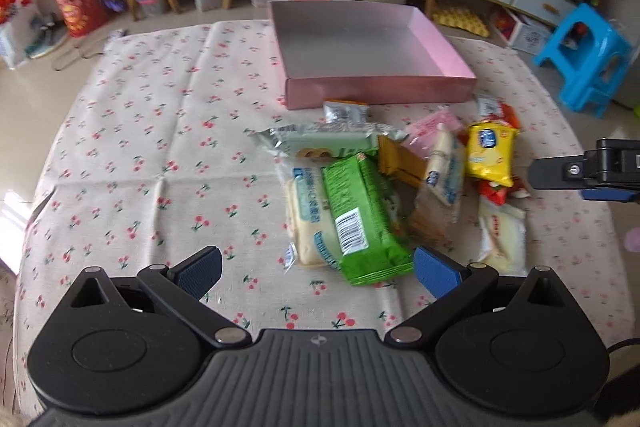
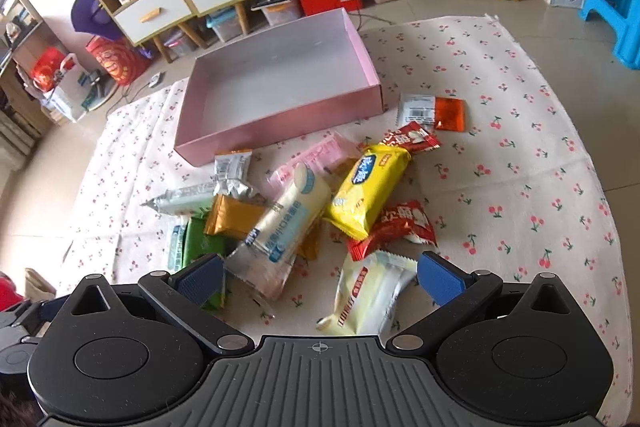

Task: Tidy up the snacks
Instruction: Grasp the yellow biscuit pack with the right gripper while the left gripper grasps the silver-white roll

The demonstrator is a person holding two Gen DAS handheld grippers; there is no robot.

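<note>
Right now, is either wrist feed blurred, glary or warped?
Left wrist view: soft motion blur on the green packet, window glare at the far left edge. Right wrist view: sharper, even daylight. Both: fisheye bends the pink box and cloth edges.

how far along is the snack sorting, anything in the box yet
Nothing looks done: the pink box is empty. Nothing is in hand either; the left tool and right tool are both open above the pile. All the snacks are left on the cloth, including the green pack and yellow pack.
</note>
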